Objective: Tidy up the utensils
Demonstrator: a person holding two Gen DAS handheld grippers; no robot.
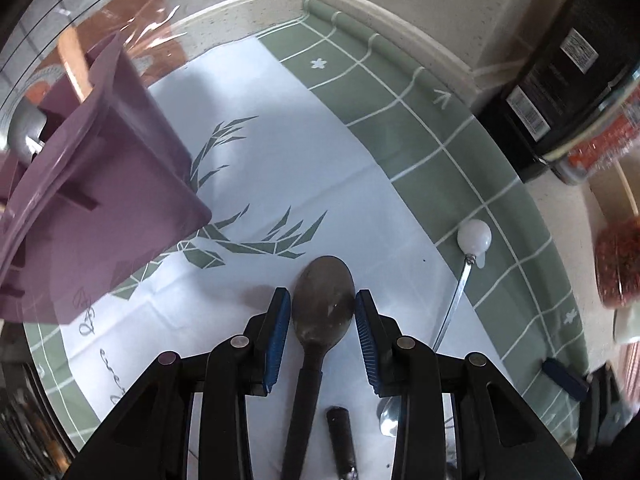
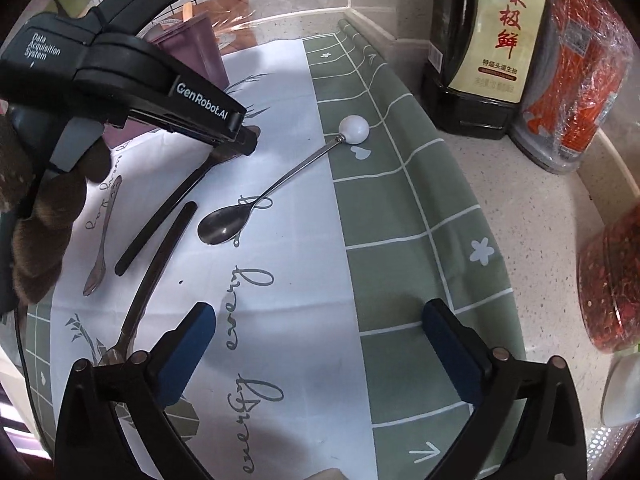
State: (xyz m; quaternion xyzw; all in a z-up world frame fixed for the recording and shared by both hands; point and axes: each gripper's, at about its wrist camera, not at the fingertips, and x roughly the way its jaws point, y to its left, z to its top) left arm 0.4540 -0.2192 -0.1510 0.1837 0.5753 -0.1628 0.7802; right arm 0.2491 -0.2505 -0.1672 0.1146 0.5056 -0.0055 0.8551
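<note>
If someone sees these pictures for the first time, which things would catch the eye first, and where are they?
First, the dark spoon lying on the white and green cloth, its bowl right between the jaws of the left gripper. Next, the purple utensil holder at the cloth's left side, and the slim spoon with a white ball end lying near the green border. The right gripper hangs wide open, with nothing between its jaws.

Both wrist views steep downward, close over the counter [image 2: 500, 208]; left nearer. Shared: white-green cloth [image 1: 340, 184], ball-ended spoon [image 1: 474, 236], purple holder [image 1: 120, 184], back wall.
</note>
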